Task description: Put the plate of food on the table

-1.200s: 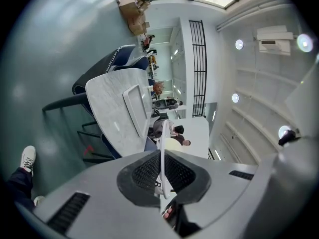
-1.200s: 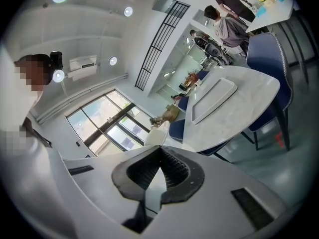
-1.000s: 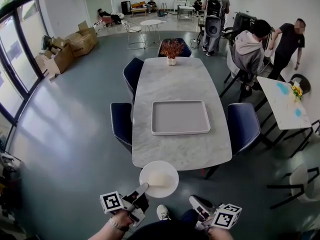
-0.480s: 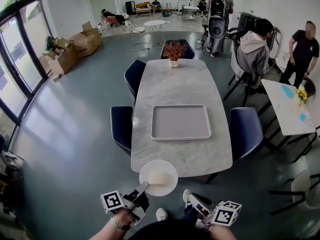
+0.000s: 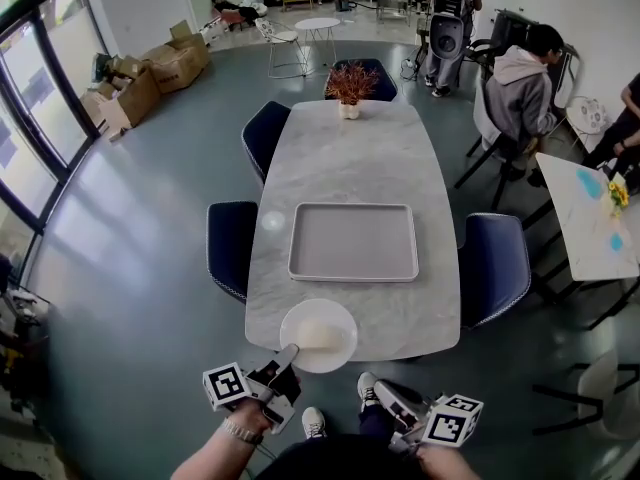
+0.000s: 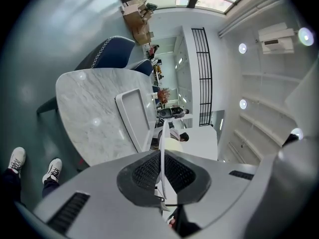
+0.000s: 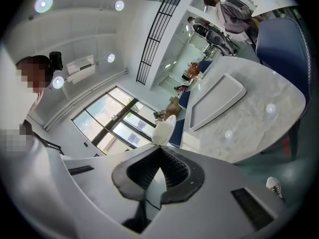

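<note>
Left gripper (image 5: 288, 353) clamps plate of food (image 5: 340, 353), lower centre, over marble table (image 5: 350, 158) edge; set-down pending. Right gripper (image 5: 382, 389) closed, empty.

The plate (image 5: 298, 346) has moved forward over the table (image 5: 350, 158).

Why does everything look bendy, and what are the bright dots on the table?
Head view: the wide lens bows the windows, and one pale glare spot sits on the table. Left gripper view: black rounded corners, two glints on the table. Right gripper view: same bending, two glints.
</note>
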